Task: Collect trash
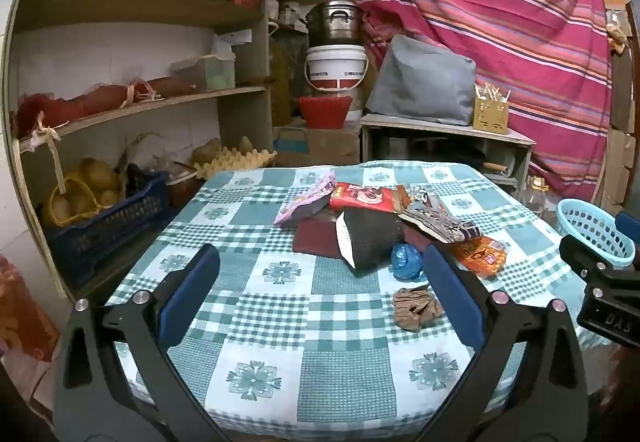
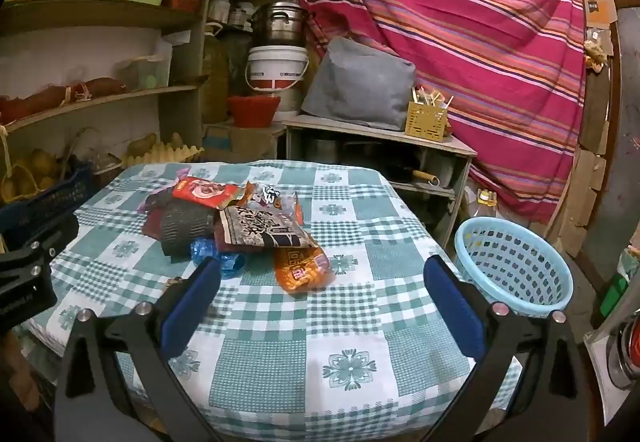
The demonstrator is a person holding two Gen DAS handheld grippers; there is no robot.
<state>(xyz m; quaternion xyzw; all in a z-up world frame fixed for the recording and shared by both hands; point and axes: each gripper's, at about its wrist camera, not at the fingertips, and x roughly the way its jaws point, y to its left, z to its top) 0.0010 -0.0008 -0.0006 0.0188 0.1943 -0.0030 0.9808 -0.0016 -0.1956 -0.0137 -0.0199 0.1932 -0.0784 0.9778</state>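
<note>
A heap of trash lies mid-table on the green checked cloth (image 1: 280, 322): a red wrapper (image 1: 366, 198), a black pouch (image 1: 370, 238), a printed packet (image 1: 436, 220), an orange wrapper (image 1: 482, 256), a blue crumpled bag (image 1: 406, 260) and a brown crumpled scrap (image 1: 416, 306). My left gripper (image 1: 322, 266) hovers wide open in front of the heap, nothing between its fingers. My right gripper (image 2: 322, 270) is also wide open and empty, with the orange wrapper (image 2: 302, 266) just ahead. The light blue basket (image 2: 512, 268) stands right of the table.
Shelves (image 1: 132, 110) with potatoes, an egg tray and boxes fill the left. A white bucket (image 1: 336, 66) with a pot on it, a grey cushion (image 1: 424, 82) on a low cabinet and a striped pink cloth (image 1: 500, 10) stand behind the table.
</note>
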